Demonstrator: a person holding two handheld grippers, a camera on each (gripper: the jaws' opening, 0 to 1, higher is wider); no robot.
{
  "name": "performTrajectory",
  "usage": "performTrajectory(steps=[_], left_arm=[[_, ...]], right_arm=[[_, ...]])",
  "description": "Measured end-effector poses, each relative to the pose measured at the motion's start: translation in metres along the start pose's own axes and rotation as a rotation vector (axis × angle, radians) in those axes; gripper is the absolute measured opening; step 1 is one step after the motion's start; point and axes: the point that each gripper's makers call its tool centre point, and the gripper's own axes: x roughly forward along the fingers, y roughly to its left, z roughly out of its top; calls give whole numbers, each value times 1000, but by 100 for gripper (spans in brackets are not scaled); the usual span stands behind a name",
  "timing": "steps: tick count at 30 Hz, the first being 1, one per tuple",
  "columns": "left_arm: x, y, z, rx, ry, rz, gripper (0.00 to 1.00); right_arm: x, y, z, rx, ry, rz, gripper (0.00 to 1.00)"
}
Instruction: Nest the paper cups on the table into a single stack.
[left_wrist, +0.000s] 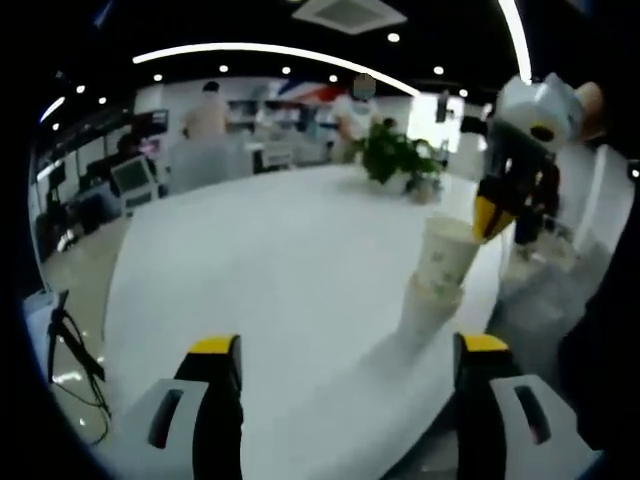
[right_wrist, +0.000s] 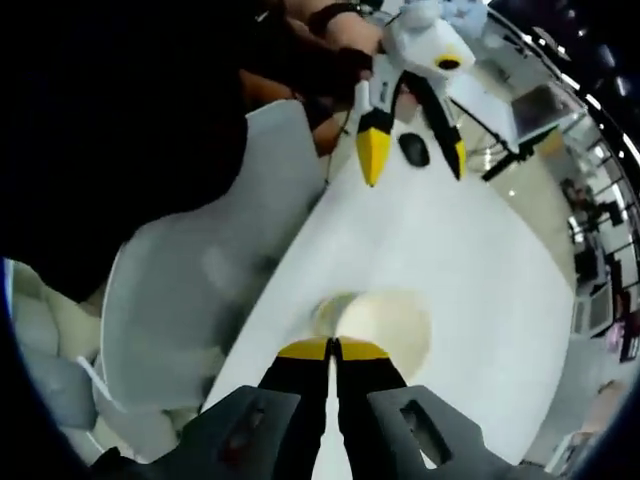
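Note:
Two white paper cups stand nested near the white table's (left_wrist: 280, 270) right edge: the top cup (left_wrist: 447, 258) sits in the lower cup (left_wrist: 428, 318). My right gripper (left_wrist: 492, 218) comes down from the upper right, its yellow tips pinched on the top cup's rim. Seen from the right gripper view, that gripper (right_wrist: 333, 349) is shut on the near rim of the cup's open mouth (right_wrist: 390, 325). My left gripper (left_wrist: 348, 350) is open, low over the table and short of the cups, with nothing between its fingers. It also appears across the table (right_wrist: 415, 152), jaws spread.
A potted plant (left_wrist: 398, 160) stands at the table's far end. A white chair (right_wrist: 180, 270) is beside the table edge by the cups. A small dark object (right_wrist: 413, 148) lies on the table near the left gripper. People and desks are in the background.

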Motion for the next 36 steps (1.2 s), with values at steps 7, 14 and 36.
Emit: performTrajectory(steps=[7,14,36], left_arm=[[-3,3,-2,-6,0,11,86],[-4,5,-5,-8,3,13,86],[-3,4,-4,-19,-6,12,85]], right_arm=[[19,6,-10,10,19,25,0],[31,10,-16,18,37,45,0],[49,18,-15,69,8,61,8]])
